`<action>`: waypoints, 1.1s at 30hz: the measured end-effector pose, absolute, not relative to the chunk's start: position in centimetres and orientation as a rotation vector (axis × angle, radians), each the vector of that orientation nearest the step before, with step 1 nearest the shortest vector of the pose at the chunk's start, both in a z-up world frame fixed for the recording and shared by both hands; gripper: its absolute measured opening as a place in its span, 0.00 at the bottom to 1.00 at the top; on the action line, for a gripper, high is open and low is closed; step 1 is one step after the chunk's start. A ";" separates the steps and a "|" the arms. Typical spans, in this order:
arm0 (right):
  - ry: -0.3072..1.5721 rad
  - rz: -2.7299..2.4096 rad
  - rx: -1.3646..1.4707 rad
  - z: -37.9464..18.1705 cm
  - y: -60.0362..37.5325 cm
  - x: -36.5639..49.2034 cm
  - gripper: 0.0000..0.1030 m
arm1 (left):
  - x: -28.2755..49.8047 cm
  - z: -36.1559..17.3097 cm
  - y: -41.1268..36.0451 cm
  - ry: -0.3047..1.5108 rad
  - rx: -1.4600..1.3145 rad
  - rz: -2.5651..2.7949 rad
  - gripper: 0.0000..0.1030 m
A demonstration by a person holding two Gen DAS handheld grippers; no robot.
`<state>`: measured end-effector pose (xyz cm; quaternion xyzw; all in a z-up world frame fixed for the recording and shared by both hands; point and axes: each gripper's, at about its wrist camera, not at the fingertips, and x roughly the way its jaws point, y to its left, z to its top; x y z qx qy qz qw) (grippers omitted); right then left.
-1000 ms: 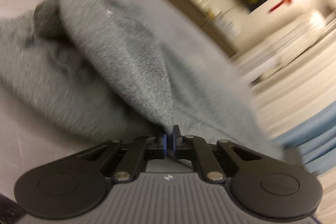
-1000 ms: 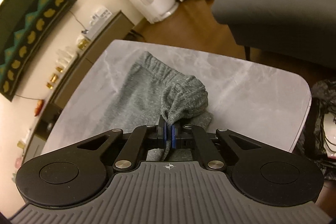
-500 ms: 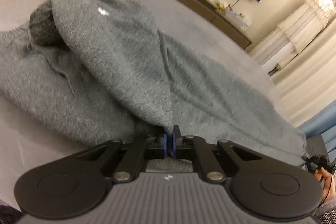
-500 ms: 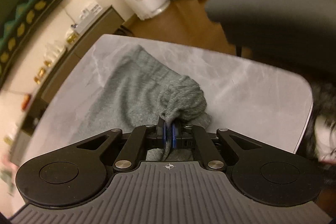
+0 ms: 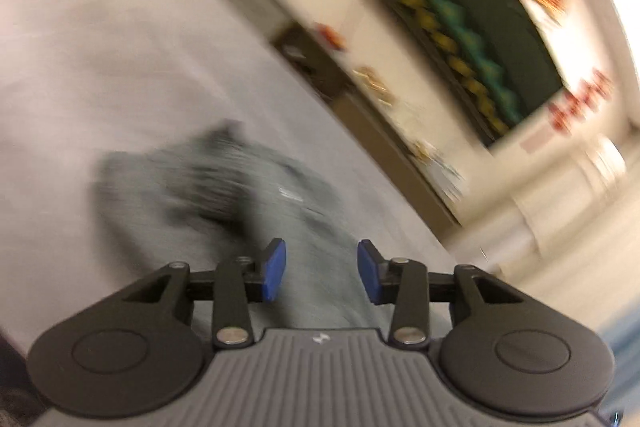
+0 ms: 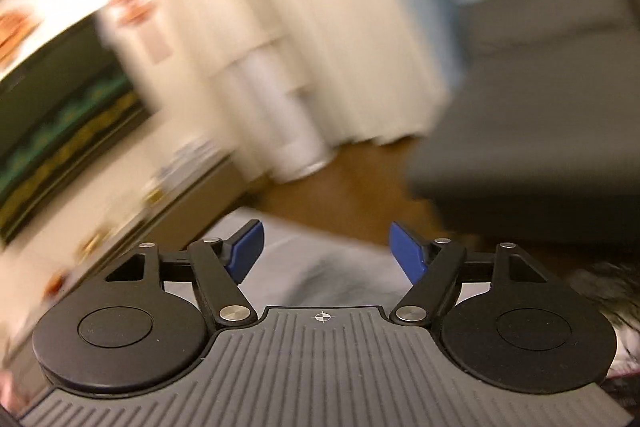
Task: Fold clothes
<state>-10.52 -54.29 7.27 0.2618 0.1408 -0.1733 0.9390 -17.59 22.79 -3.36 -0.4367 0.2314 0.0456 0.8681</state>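
While both sets of jaws stand spread and empty, the grey garment (image 5: 224, 195) lies just ahead of the left gripper (image 5: 322, 269) — the right gripper (image 6: 326, 247) looks past the table (image 6: 320, 267) edge.

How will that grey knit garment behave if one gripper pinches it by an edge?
Probably floppy: the grey knit garment lies slumped in soft rumpled folds on the table, so it should drape and sag. Its fuzzy surface suggests decent grip, not slippery. Likely light, though blur hides its thickness.

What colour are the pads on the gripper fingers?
Blue pads, clearest in the right wrist view.
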 end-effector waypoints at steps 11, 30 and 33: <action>0.722 0.345 -0.078 4.1 -28.2 -1.0 0.63 | -13.2 -6.6 24.0 0.669 -0.877 0.184 0.39; 0.787 0.133 -0.487 1.4 -24.0 8.2 0.62 | -7.7 -4.8 25.9 0.735 -0.875 0.063 0.49; 0.631 0.172 -0.542 3.0 -20.4 5.1 0.65 | -7.8 -4.3 28.1 0.670 -0.983 0.050 0.54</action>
